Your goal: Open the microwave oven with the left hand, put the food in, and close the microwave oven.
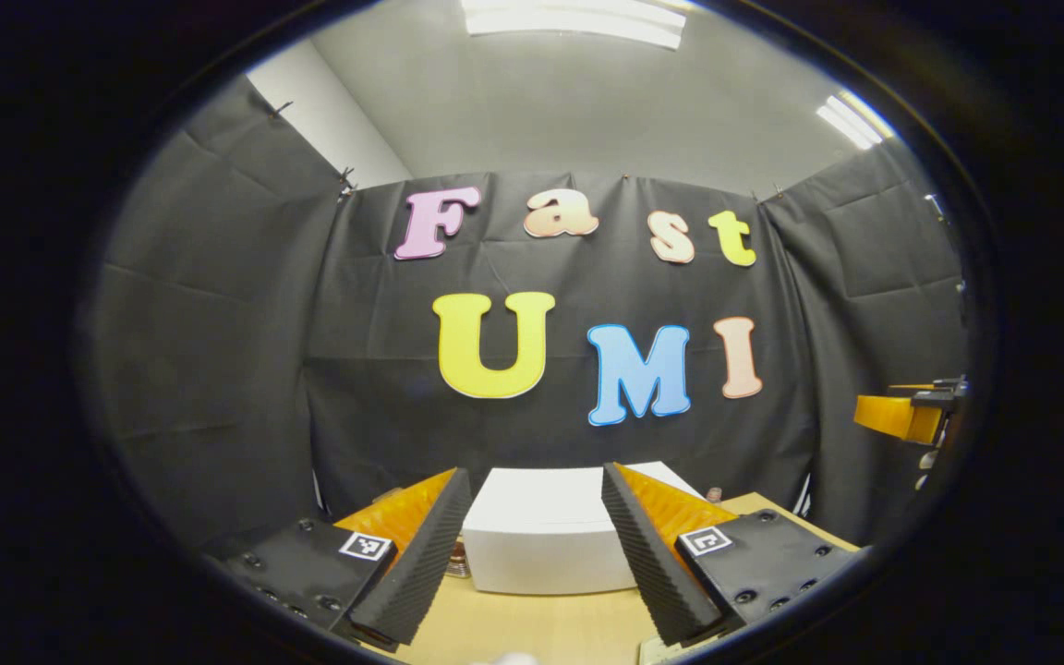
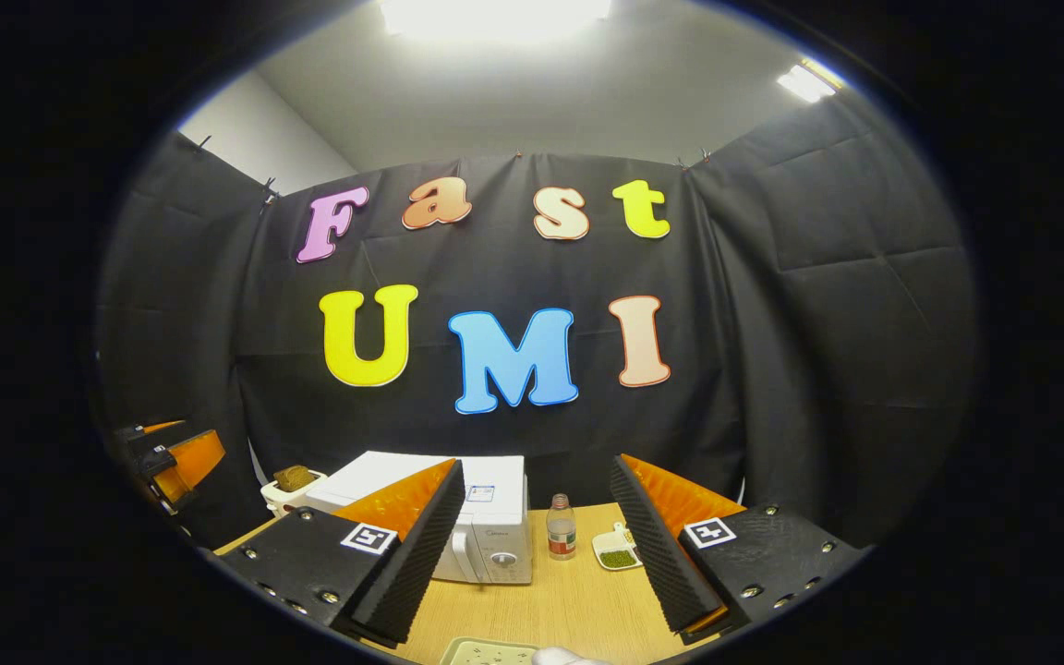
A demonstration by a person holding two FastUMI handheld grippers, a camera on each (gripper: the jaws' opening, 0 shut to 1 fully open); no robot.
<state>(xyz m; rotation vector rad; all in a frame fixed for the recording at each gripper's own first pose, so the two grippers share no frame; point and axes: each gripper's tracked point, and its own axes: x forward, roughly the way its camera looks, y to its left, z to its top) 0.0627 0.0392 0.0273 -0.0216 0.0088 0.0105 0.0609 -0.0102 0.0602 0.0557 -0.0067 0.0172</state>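
A: The left claw is hovering wide apart, gripping nothing, likely since the microwave is sitting just ahead between its fingers.

B: The right claw is gaping wide too; the microwave's door looks closed, and a small dish is waiting ahead.

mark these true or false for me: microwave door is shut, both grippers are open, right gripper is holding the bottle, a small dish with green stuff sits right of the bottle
1. The microwave door is shut. True.
2. Both grippers are open. True: the left gripper and right gripper hold nothing.
3. The right gripper holds the bottle. False: the bottle stands alone on the table, beside the microwave.
4. A dish of something green sits right of the bottle. True in the right gripper view.
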